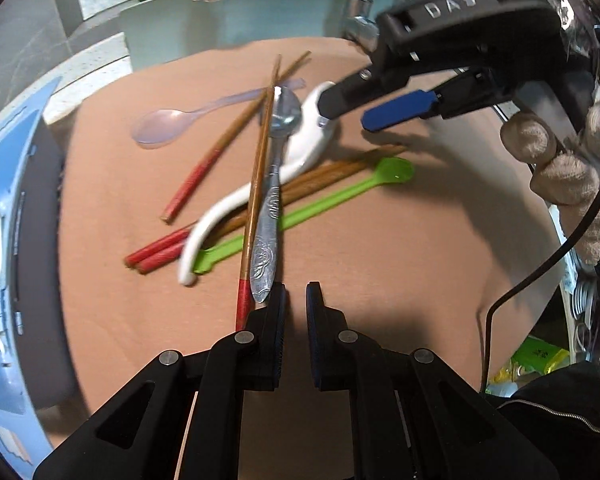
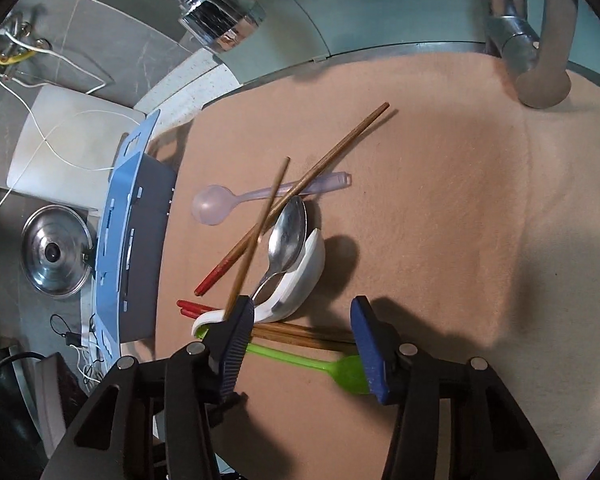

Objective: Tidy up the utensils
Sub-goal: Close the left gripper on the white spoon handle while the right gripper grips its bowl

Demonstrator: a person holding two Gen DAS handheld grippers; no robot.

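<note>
Left wrist view, utensil pile: I see the utensils lying crossed in a heap at the middle of the tan cloth (image 1: 380, 280).
Metal spoon (image 1: 278, 160): on top of the heap, bowl far, patterned handle pointing near, its tip just beside my left gripper (image 1: 296, 308).
White spoon (image 1: 268, 184): curved, under the metal spoon, crossing the green spoon (image 1: 328, 196).
Chopsticks: one red-tipped chopstick (image 1: 256, 184) lies along the metal spoon's left side; others cross beneath the heap.
Clear spoon (image 1: 172, 124): far left of the heap, flat on the cloth.
Left gripper: clenched, nothing held between its fingers.
Right gripper (image 2: 300, 344): released, jaws apart over the green spoon and brown chopsticks (image 2: 308, 336); I cannot tell whether the pads touch them.
Blue organizer (image 2: 118, 240): at the cloth's left edge.
Faucet (image 2: 532, 64): far right.
</note>
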